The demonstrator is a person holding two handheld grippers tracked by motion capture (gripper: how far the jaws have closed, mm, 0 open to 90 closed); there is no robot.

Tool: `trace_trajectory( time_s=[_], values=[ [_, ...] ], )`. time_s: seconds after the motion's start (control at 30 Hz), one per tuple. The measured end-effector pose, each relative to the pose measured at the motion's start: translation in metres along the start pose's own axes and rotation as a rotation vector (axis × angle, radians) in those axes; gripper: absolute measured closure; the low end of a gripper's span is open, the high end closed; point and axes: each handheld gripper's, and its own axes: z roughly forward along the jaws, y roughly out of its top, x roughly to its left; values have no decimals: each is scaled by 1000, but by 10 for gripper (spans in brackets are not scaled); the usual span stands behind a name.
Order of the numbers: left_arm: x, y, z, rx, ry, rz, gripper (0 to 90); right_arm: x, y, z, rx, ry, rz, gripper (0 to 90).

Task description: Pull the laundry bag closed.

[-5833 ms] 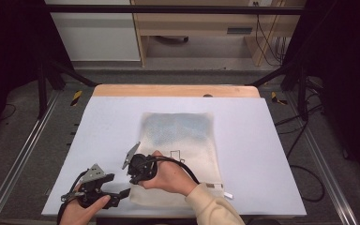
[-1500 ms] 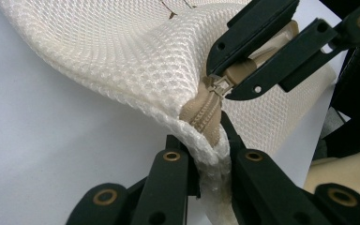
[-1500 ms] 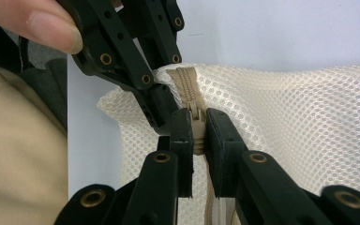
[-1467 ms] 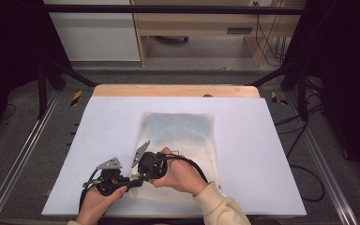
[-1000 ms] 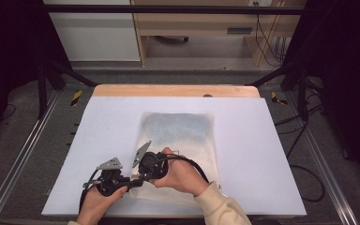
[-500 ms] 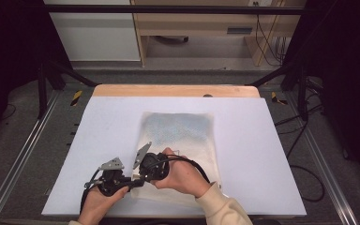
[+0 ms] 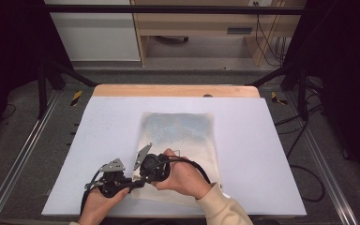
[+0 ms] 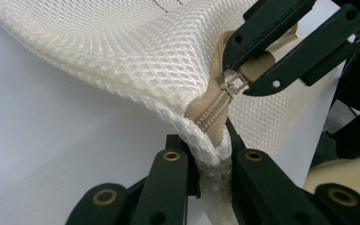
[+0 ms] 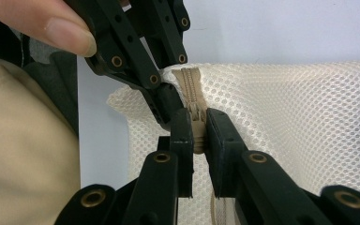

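At the near edge of the white table (image 7: 98, 122), a cream mesh laundry bag (image 7: 187, 140) lay flat, its long axis running away from the person. The left gripper (image 8: 211, 154) was clamped on the bag's near-left corner, at the end of the tan zipper (image 8: 213, 112). Just to its right, almost touching, the right gripper (image 9: 198, 124) was closed on the zipper pull (image 9: 196, 115). From that pull the zipper track ran along the bag's near edge, away from the pinned corner, likely the line the pull would travel.

Both grippers, left (image 7: 130, 180) and right (image 7: 146, 176), meet at the mesh bag's (image 7: 180, 136) near corner.
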Motion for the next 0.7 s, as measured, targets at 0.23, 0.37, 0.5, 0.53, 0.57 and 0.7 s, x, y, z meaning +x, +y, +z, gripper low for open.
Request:
trace_trajectory(
  time_s=[0.23,0.37,0.5,0.53,0.57,0.7],
  values=[
    [-1,1,0,-3,-4,1,849,-1,-3,-1,3,2,4,818],
    [-2,1,1,-3,-5,6,849,-2,-4,-1,-4,7,11,818],
    [-3,1,1,-5,-9,9,848,-1,-6,-3,-3,8,8,818],
    [-4,1,2,-5,-9,9,847,-1,-6,-3,-1,5,3,818],
    [-4,2,2,-4,-7,14,847,0,-7,-3,1,6,12,818],
    [-3,3,-2,-26,-11,13,847,-3,-11,-4,15,-3,24,818]
  ],
)
